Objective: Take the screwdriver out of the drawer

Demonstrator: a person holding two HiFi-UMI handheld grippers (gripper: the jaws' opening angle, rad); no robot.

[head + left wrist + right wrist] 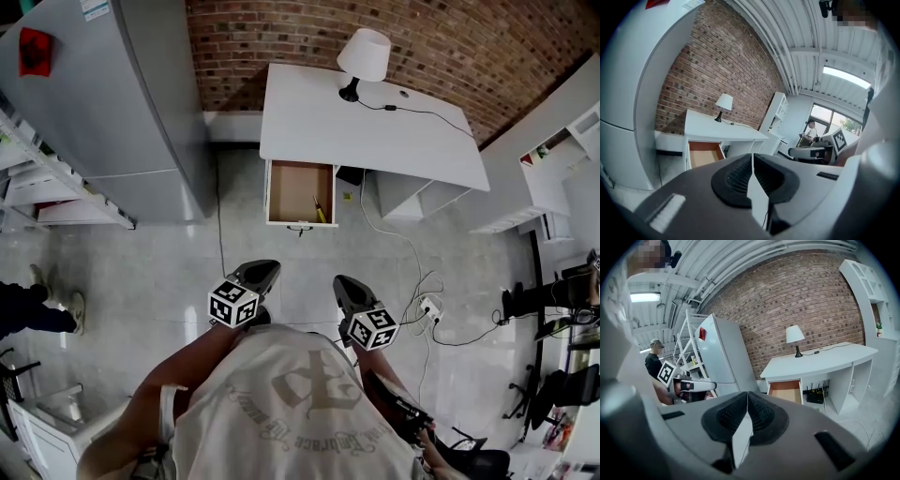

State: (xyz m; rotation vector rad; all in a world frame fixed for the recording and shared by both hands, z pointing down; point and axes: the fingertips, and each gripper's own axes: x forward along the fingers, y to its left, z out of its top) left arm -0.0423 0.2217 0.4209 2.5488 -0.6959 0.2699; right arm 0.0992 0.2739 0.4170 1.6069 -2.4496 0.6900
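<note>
Head view: person in a white T-shirt (pixel 281 412) fills the bottom centre. Both forearms are bent in close to the torso, and both grippers are held low in front, pointing up-frame toward the desk. Left gripper (pixel 265 270) is just left of centre and right gripper (pixel 343 281) just right of centre. They sit level and near each other but apart. White desk (pixel 375 131) is at upper centre against the brick wall (pixel 281 47), with a lamp (pixel 364 54) on it. The drawer (pixel 274 192) is pulled open at the desk's left end. The screwdriver (pixel 320 210), with a yellow handle, lies inside it by the right wall, well apart from both grippers. Grey fridge (pixel 112 94) is at upper left.

Left gripper view: ribbed pads (pixel 740 176) pressed together at the tips, nothing between them. Desk, open drawer and lamp are at mid left. The right gripper's marker cube is at the right edge.

Right gripper view: pads (pixel 761 416) meet at the tips, nothing held. Open drawer is right of centre under the desk. Fridge and left gripper are at mid left.
</note>
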